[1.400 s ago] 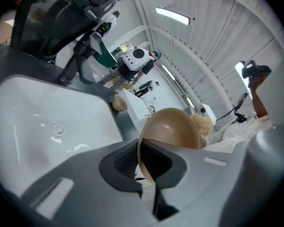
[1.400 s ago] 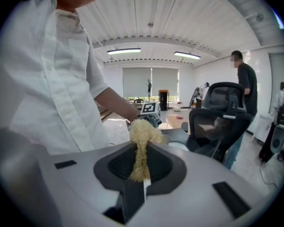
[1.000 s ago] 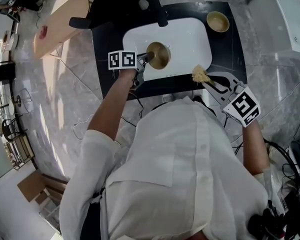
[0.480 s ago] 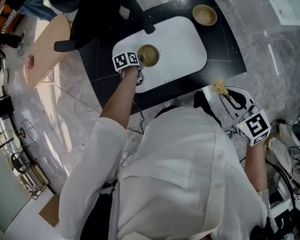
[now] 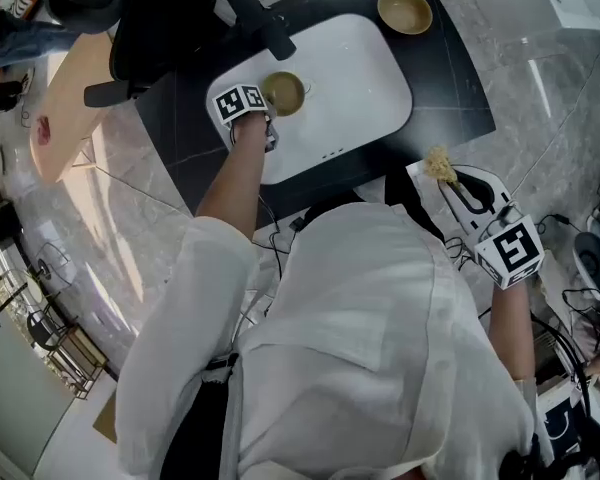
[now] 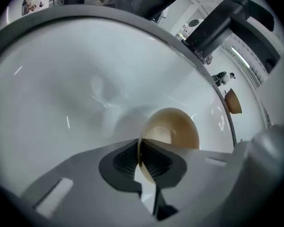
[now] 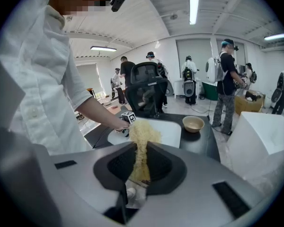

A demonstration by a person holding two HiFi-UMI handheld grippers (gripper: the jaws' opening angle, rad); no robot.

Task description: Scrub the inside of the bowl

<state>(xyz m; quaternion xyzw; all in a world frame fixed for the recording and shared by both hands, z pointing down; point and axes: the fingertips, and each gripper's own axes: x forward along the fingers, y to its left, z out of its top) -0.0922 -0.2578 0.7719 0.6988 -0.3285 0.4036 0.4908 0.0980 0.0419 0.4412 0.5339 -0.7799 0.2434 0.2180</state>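
- Left gripper (image 6: 144, 162) is clamping the near rim of the tan bowl (image 6: 175, 126), which is sitting at the left end of the white basin (image 5: 350, 78).
- Right gripper (image 7: 141, 167) is gripping a yellow scrubber (image 7: 142, 136), wad poking out past its jaws.
- Scrubber is hovering outside the basin, off its near right corner; bowl lying ahead-left, well apart. Right arm likely has to travel.
- No writing readable; only square markers showing.
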